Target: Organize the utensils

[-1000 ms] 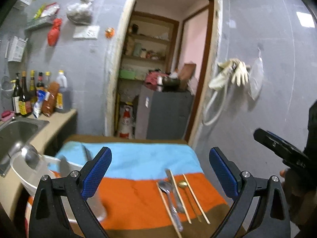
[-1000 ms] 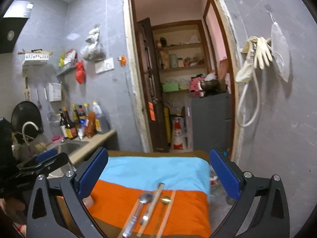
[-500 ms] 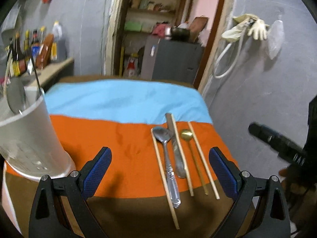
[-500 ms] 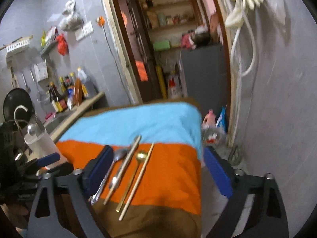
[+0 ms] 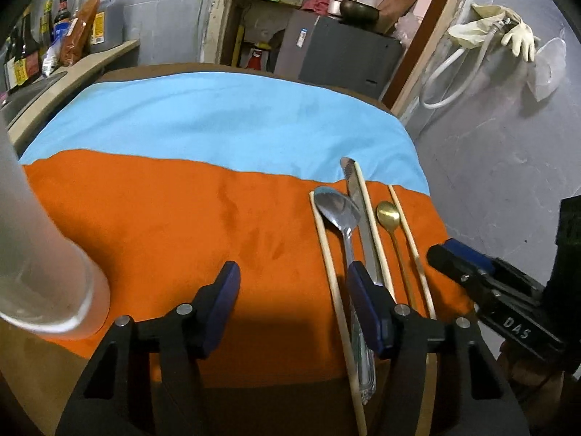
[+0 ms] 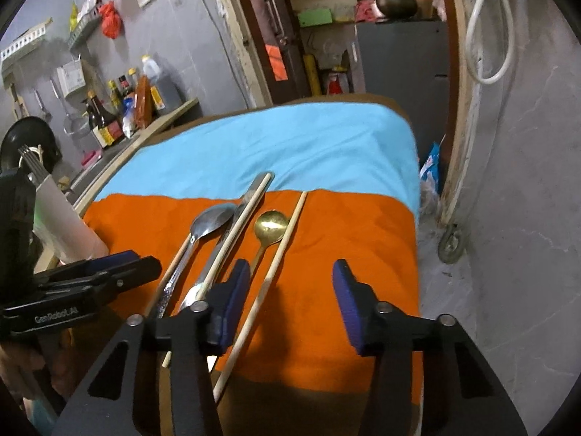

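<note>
Utensils lay side by side on the orange cloth, right of the white holder, within reach of the left gripper and right gripper, both closing, grasping nothing.

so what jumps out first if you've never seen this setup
The cloth in bright blue, orange and brown bands covers the table. On its orange band, toward the right edge, lie utensils in a row: a silver spoon, a knife, a gold spoon and chopsticks. A white holder stands at the left.
</note>
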`<state>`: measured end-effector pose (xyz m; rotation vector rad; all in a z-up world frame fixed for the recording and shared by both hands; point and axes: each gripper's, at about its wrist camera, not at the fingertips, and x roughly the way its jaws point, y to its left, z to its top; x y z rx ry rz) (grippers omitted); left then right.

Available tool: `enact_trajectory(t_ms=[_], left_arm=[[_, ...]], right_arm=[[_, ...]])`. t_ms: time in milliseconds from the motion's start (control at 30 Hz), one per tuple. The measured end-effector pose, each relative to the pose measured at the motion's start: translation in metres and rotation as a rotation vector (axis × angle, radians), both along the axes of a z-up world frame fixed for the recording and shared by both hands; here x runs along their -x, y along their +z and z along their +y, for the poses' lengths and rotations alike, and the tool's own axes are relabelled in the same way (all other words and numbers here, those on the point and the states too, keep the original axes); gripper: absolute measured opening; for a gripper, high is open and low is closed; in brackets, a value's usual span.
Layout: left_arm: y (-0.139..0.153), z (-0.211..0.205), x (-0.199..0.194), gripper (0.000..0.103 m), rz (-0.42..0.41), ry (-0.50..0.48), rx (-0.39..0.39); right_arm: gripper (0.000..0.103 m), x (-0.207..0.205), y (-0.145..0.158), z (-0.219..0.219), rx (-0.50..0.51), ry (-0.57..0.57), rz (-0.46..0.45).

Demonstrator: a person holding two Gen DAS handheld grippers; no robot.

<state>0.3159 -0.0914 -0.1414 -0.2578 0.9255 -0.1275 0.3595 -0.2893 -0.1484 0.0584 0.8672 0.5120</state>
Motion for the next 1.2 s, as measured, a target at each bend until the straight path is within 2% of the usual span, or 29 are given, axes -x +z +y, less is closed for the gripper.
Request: enact_trajectory(t_ms=[67, 167, 233, 333, 367, 567, 633, 733, 833, 867, 967, 1100, 1200], left_arm=[[0.0, -0.001, -0.003, 0.05, 0.004, -0.011, -0.003], [-0.004, -0.006, -0.011, 0.035, 0.029, -0.037, -0.041], [-0.005, -0.011, -0.016, 0.035, 0.04, -0.057, -0.07], [-0.006, -0.026, -0.023, 0.035, 0.058, -0.105, -0.181], [-0.006, -0.028, -0.024, 0.035, 0.06, -0.111, -0.194], [-0.007, -0.024, -0.027, 0.032, 0.087, -0.152, -0.177], [-0.007, -0.023, -0.032, 0.028, 0.103, -0.168, -0.154], [-0.004, -0.017, -0.035, 0.017, 0.148, -0.186, -0.081], [-0.002, -0.016, -0.039, 0.014, 0.178, -0.191, -0.035], [-0.002, -0.014, -0.04, 0.007, 0.186, -0.185, -0.021], [-0.004, -0.008, -0.041, 0.004, 0.203, -0.172, 0.073], [-0.002, 0.003, -0.033, 0.002, 0.188, -0.156, 0.151], [0.006, 0.009, -0.016, 0.002, 0.141, -0.146, 0.196]], right_arm=[[0.036, -0.003, -0.003, 0.003, 0.001, 0.013, 0.011], [0.034, -0.007, -0.005, 0.006, 0.0, 0.018, 0.025], [0.033, -0.009, -0.006, 0.006, -0.004, 0.018, 0.032], [0.033, -0.012, -0.007, 0.008, 0.001, 0.02, 0.042], [0.033, -0.012, -0.008, 0.009, 0.003, 0.022, 0.045], [0.032, -0.022, -0.01, 0.017, 0.016, 0.037, 0.071], [0.028, -0.025, -0.01, 0.02, 0.029, 0.039, 0.077], [0.017, -0.031, -0.01, 0.026, 0.049, 0.029, 0.105], [0.015, -0.037, -0.008, 0.027, 0.045, -0.012, 0.17], [0.014, -0.039, -0.007, 0.027, 0.047, -0.023, 0.189], [0.006, -0.039, -0.007, 0.029, 0.07, -0.042, 0.196], [0.003, -0.035, -0.005, 0.018, 0.013, -0.077, 0.206], [0.003, -0.02, 0.002, 0.006, -0.08, -0.092, 0.17]])
